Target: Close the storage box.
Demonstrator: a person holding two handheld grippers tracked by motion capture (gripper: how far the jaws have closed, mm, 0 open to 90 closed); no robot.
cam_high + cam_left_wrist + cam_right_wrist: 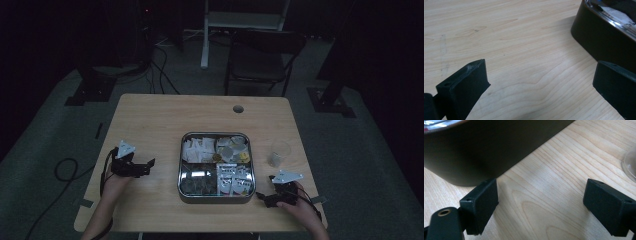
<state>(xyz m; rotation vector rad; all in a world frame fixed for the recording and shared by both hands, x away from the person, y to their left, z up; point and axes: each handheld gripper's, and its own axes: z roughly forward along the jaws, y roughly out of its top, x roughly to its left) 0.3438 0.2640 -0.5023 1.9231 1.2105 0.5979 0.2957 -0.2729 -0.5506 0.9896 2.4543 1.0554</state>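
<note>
- My high view looked forward and down on the whole table (150,115).
- Both gripper views sat close, low, sharing the tray (599,40) wall at 12–2 o'clock.

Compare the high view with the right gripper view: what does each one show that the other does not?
High view alone: the compartments of the tray with packets, the left gripper, a chair. Right gripper view alone: the open fingers from close by and the tray's dark outer wall. Both: the wooden table, the tray and the clear cup.
</note>
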